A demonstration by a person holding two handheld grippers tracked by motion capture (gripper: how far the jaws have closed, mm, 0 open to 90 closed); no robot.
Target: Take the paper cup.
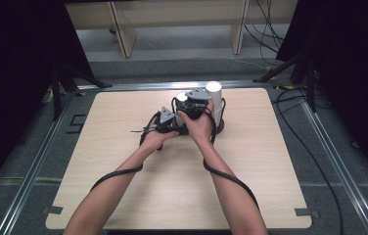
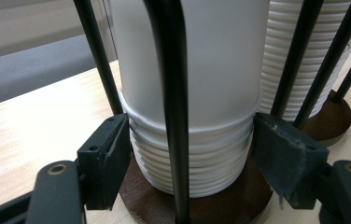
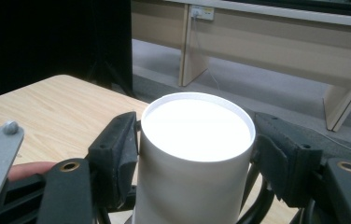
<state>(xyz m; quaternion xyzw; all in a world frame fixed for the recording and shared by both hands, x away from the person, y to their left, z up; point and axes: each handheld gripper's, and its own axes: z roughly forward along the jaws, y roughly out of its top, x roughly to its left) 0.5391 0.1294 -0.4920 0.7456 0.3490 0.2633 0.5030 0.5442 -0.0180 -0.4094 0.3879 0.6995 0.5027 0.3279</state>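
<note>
A stack of white upturned paper cups (image 2: 220,154) stands on a round brown wooden base (image 2: 239,200) inside black wire rods (image 2: 173,93). My left gripper (image 2: 192,144) is low on this stack, its two pads pressed against the ribbed rims from both sides. In the right gripper view my right gripper (image 3: 197,149) is shut on the topmost cup (image 3: 197,126), one pad on each side just under its flat white bottom. From above, the left gripper (image 1: 172,125) and the right gripper (image 1: 192,102) sit close together at the cup holder (image 1: 218,125).
A second, taller stack of cups (image 1: 214,88) stands in the same holder to the right. The light wooden table (image 1: 123,186) spreads out around the holder. Black cables trail along both forearms. Wooden furniture legs (image 1: 123,34) stand beyond the far edge.
</note>
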